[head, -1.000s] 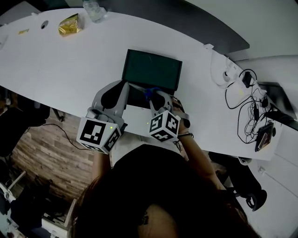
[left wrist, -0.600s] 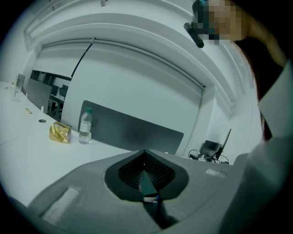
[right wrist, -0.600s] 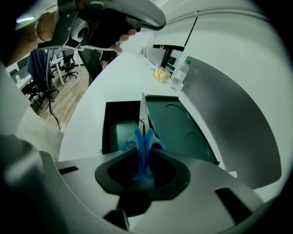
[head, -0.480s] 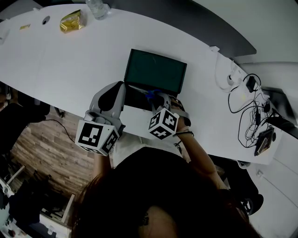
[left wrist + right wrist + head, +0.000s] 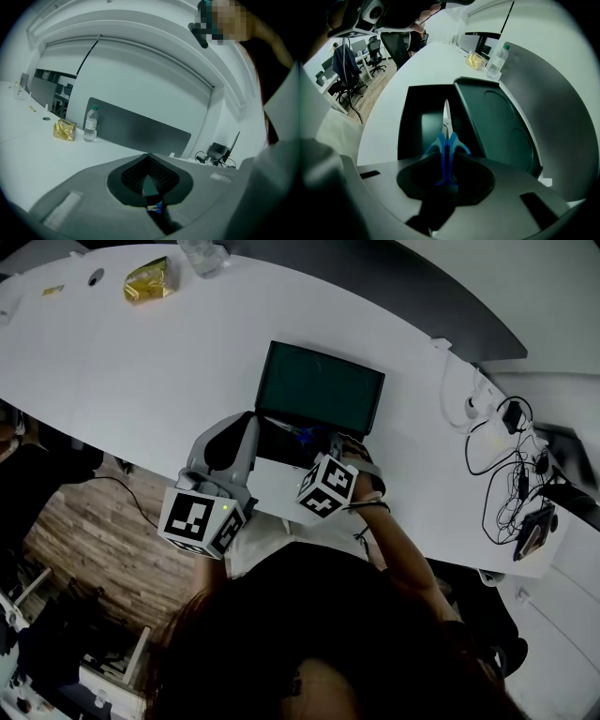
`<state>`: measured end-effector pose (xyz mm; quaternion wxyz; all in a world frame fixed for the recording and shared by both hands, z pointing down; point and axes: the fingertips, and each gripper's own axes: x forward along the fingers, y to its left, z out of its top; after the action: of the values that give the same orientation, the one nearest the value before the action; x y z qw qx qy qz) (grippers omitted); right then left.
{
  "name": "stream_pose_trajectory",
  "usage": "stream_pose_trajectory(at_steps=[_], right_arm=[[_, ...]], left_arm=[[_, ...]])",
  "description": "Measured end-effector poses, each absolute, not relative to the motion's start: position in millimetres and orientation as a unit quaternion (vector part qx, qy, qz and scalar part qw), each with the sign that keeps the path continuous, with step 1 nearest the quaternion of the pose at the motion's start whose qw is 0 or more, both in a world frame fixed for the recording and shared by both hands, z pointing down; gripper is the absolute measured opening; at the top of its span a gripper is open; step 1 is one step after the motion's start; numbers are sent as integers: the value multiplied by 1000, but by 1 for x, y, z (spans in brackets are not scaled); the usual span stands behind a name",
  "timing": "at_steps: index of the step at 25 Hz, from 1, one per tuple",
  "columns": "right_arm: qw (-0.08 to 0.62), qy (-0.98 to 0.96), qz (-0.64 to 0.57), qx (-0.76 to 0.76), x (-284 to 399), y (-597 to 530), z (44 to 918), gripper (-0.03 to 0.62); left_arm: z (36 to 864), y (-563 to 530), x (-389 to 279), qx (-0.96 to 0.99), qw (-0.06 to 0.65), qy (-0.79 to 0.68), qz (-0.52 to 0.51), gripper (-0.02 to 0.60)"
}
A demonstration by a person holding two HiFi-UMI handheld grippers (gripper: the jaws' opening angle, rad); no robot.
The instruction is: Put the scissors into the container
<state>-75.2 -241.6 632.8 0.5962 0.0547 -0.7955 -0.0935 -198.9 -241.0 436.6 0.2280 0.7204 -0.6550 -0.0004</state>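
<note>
Our right claw grips the blue-handled scissors by the handles, blades pointing down into the open container — lid raised — at the worktop's near edge. Our left claw, jaws together at the tips, sits beside the container's left wall.
</note>
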Motion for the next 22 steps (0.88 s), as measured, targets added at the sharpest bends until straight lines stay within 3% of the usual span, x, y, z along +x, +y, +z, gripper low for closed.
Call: stream_pose_trajectory(at_steps=[22], right_arm=[[623, -779, -67, 33, -78, -244, 654, 94]], left_arm=[[454, -245, -201, 717, 247, -652, 10, 11]])
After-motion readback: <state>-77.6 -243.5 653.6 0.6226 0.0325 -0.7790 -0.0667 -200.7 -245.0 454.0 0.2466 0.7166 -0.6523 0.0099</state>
